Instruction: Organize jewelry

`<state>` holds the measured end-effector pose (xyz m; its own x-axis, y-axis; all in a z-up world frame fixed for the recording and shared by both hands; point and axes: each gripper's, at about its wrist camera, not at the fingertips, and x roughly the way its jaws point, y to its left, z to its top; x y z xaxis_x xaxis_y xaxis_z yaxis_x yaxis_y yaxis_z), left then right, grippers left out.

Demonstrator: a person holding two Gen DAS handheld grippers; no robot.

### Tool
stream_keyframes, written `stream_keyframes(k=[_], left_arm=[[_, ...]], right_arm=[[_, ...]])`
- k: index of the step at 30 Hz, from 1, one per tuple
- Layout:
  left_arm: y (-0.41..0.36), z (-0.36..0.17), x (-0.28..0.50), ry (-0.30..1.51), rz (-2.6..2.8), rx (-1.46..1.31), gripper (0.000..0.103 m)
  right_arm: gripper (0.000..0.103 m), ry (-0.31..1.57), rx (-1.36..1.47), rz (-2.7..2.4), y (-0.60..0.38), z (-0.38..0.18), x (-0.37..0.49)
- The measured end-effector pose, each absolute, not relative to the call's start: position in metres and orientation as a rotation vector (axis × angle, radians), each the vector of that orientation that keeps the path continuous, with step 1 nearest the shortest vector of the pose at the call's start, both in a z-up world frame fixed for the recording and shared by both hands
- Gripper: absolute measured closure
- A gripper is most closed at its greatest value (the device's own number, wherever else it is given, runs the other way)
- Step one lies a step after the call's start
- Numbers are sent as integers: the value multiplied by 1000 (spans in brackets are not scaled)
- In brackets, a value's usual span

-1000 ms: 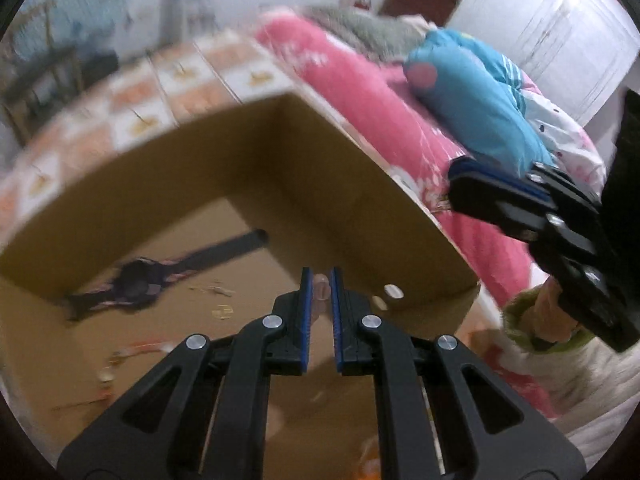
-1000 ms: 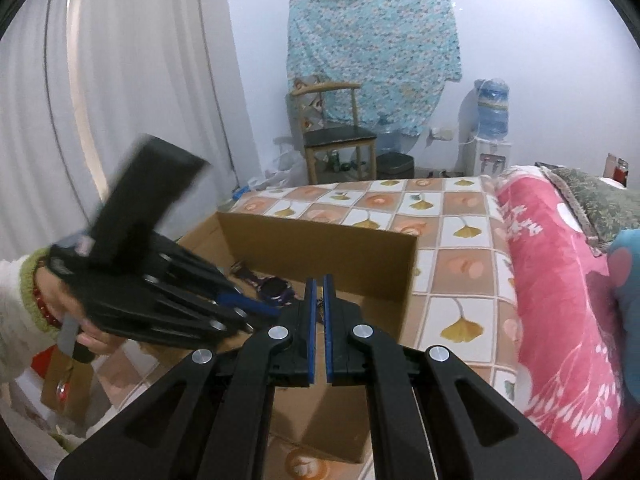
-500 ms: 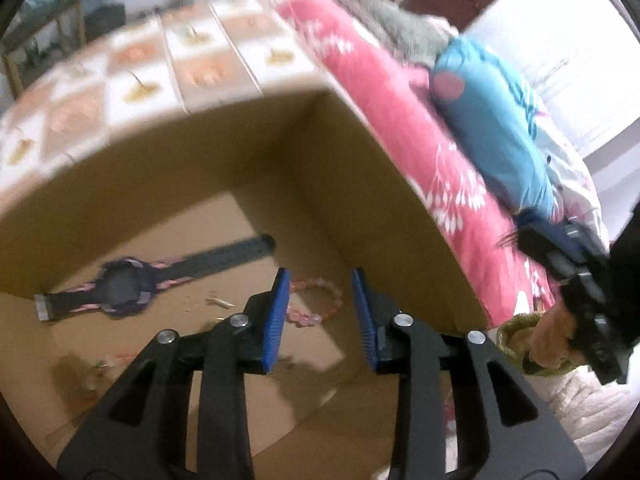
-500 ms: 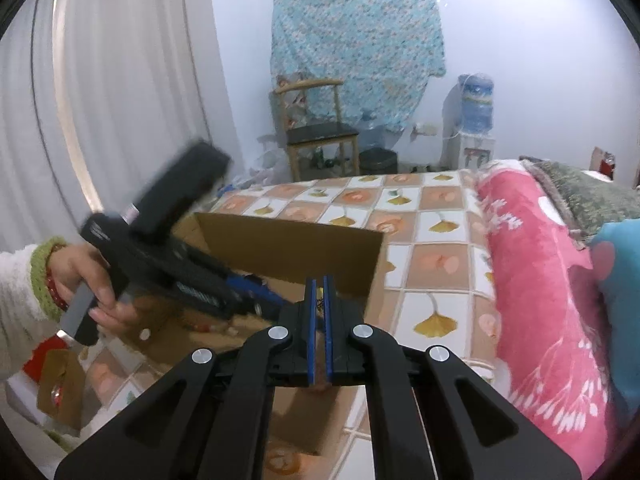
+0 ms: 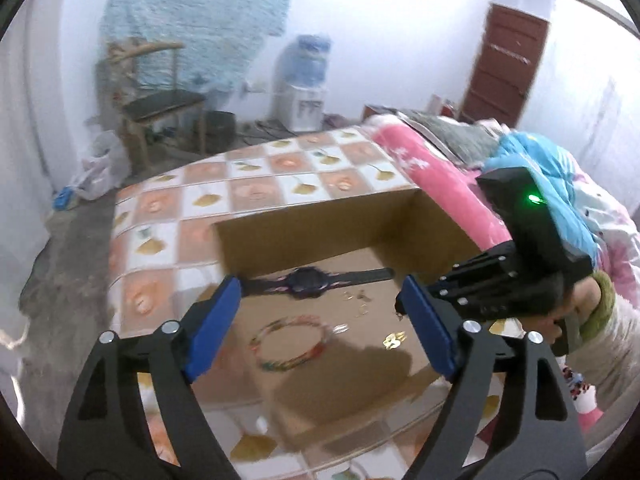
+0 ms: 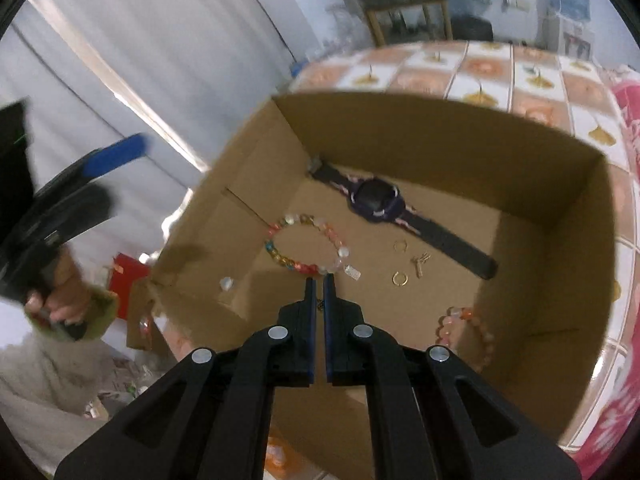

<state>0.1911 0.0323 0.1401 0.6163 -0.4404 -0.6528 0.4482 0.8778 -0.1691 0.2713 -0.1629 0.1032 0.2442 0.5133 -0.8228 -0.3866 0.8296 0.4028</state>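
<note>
Left tongs (image 5: 320, 330) opening, nothing between, clear of box (image 6: 440, 128). Right tongs (image 6: 319, 280) clenched, empty, above near edge; we spread them before reaching bracelet (image 6: 306, 246).

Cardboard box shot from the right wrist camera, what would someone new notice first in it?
First the open cardboard box, its floor scattered with jewelry. A dark watch lies stretched along the far wall, and a multicoloured bead bracelet forms a ring just ahead of the right gripper, whose jaws are shut. A second, peach-toned bead bracelet lies near the right wall, with small gold rings between the two.
</note>
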Motion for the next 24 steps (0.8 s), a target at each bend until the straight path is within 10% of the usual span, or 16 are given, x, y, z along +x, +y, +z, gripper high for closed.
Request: stream_keyframes(k=[14,24], left_arm=[[84,111,158,695,-437,-89,22],[81,120,119,571,-412,-27,12]], right_arm=[[97,1215,207,566,-155,104,273],[42,855,241,389,-166,167,193]])
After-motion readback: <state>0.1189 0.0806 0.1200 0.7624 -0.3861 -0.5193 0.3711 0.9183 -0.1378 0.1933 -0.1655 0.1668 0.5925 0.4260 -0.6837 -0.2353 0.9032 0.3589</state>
